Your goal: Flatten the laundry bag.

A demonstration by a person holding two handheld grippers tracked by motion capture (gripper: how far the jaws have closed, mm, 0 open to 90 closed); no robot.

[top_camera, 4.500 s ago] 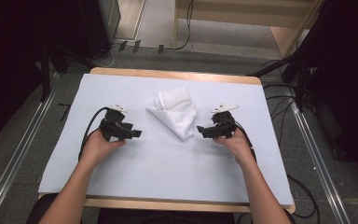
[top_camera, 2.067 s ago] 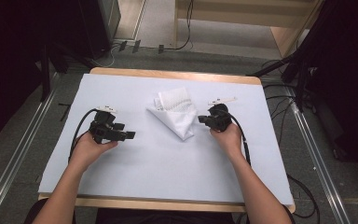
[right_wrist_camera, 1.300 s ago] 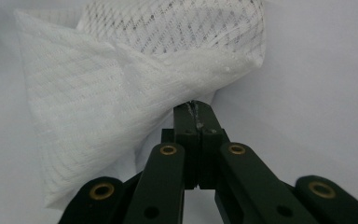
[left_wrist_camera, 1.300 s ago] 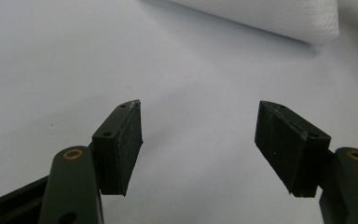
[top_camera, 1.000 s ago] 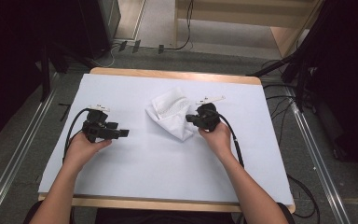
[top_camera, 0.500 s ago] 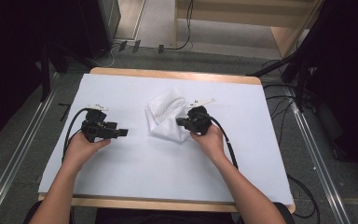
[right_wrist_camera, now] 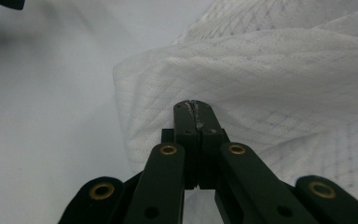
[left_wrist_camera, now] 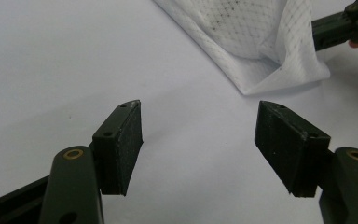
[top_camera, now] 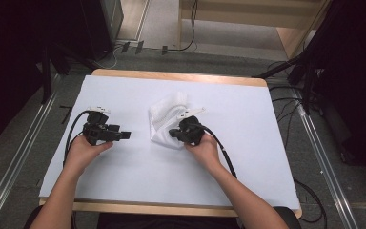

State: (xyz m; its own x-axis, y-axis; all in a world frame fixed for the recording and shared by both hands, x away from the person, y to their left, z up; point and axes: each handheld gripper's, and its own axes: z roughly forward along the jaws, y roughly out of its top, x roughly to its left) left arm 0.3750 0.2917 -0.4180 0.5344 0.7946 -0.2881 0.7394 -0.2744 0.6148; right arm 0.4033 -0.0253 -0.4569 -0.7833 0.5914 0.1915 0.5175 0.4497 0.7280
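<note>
The table [top_camera: 248, 191], under a white sheet, carried one item: a crumpled white mesh cloth [top_camera: 164, 114] lying near its middle, slightly toward the far edge. Placement there put it within reach of both hands. The right gripper [top_camera: 172, 133] sat against the cloth's near right edge, jaws fully together; whether fabric was pinched between them or merely pushed by the tips could not be told from the right gripper view, where the tips [right_wrist_camera: 195, 108] met the cloth. The left gripper [top_camera: 126, 135] rested on bare sheet, well left of the cloth, jaws wide apart and empty, apparently waiting to take the near corner [left_wrist_camera: 254, 86].
</note>
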